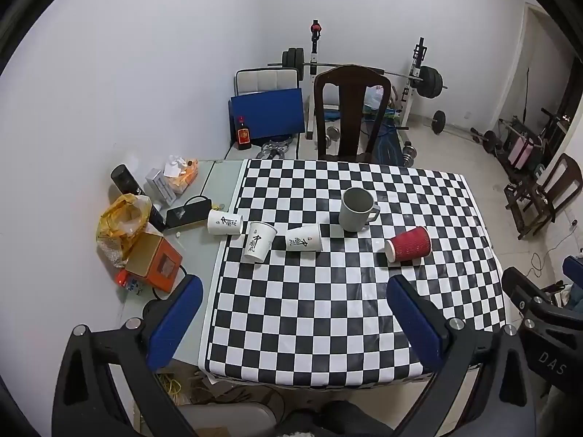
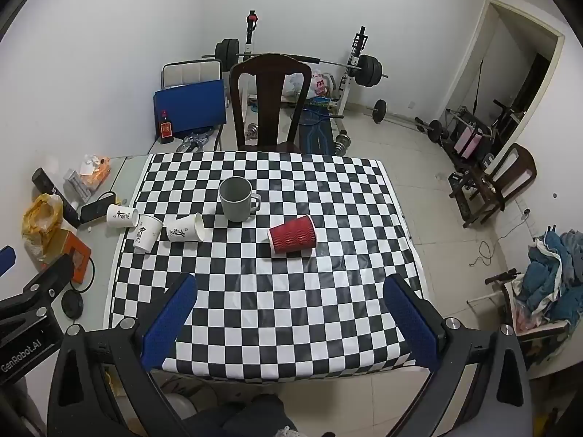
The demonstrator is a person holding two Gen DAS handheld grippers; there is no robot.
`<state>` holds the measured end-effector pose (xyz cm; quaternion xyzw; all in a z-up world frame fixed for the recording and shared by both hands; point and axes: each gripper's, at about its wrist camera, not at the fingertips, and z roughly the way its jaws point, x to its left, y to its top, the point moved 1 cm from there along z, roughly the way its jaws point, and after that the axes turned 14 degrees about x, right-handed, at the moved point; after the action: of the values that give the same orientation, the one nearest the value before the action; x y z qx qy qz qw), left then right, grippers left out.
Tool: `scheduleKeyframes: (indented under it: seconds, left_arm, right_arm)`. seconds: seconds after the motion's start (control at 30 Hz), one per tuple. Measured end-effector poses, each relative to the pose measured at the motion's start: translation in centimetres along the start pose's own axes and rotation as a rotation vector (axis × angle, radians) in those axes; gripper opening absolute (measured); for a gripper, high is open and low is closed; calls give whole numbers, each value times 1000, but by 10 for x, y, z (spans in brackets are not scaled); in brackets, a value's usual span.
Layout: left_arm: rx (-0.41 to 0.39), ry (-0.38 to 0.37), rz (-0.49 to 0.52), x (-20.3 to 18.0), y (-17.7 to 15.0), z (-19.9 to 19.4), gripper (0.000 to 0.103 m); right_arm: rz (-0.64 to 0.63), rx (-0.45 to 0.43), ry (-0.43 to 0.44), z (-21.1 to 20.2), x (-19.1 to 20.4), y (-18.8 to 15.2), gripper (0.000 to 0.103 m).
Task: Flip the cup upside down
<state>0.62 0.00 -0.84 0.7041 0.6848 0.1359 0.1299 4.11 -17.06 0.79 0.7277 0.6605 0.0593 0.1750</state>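
A grey mug [image 1: 356,209] [image 2: 237,198] stands upright, mouth up, on the checkered tablecloth [image 1: 328,309] [image 2: 273,291]. A red ribbed paper cup [image 1: 409,244] [image 2: 292,235] lies on its side to its right. Three white paper cups with black lettering are at the left: one lying [image 1: 225,221] [image 2: 122,216], one upright [image 1: 258,242] [image 2: 146,233], one lying [image 1: 303,237] [image 2: 184,228]. My left gripper [image 1: 291,291] and right gripper [image 2: 291,284] are both open and empty, held above the near part of the table, well short of the cups.
A dark wooden chair [image 1: 349,113] [image 2: 267,102] stands at the far edge. Clutter sits at the table's left: an orange box [image 1: 155,260], a yellow bag [image 1: 122,224], a tissue pack [image 1: 182,173]. Weights and a barbell rack [image 1: 419,76] stand behind.
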Motion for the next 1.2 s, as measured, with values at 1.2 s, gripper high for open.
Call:
scheduleKeyframes:
  seconds: [1.2]
  left_arm:
    - [-15,-10,-2,-12,6,-9,103]
  right_arm:
    - [2,-34,-7,-13,-3,0,102]
